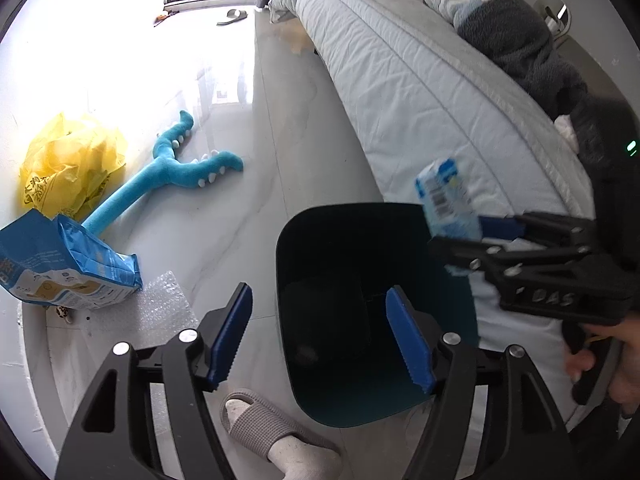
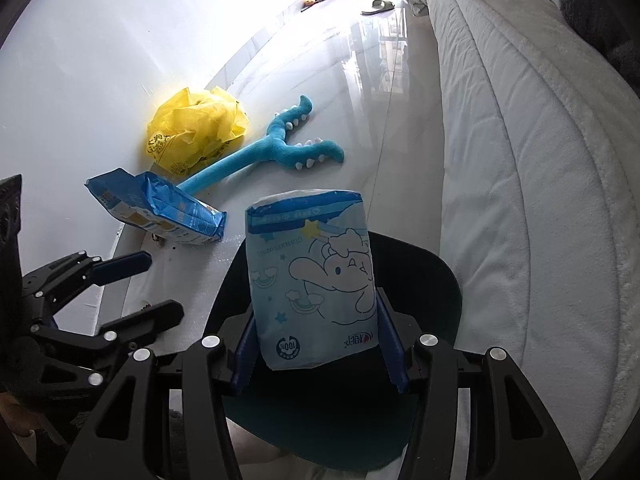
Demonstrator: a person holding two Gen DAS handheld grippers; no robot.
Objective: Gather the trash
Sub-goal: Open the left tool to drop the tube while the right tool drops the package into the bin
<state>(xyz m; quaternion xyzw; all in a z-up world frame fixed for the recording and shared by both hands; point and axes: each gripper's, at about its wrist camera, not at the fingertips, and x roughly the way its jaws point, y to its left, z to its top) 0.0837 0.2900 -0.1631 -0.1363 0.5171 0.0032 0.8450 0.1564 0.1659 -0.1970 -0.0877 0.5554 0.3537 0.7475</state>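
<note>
My right gripper (image 2: 316,352) is shut on a light blue tissue pack (image 2: 312,276) printed with a cartoon dog, held upright above a dark bin (image 2: 436,280) on the floor. In the left wrist view the same pack (image 1: 446,200) hangs over the bin's (image 1: 340,248) right rim, in the right gripper (image 1: 460,236). My left gripper (image 1: 320,336) is open and empty, just above the bin's near side; it also shows at the left of the right wrist view (image 2: 154,284). A crumpled yellow plastic bag (image 1: 68,164) and a blue snack bag (image 1: 68,268) lie by the wall.
A blue plush toy (image 1: 172,168) lies on the glossy tiled floor. Bubble wrap (image 1: 160,308) lies beside the snack bag. A bed with a pale quilt (image 1: 420,88) runs along the right. A foot in a grey slipper (image 1: 264,428) stands next to the bin. Another slipper (image 1: 232,16) lies by the far window.
</note>
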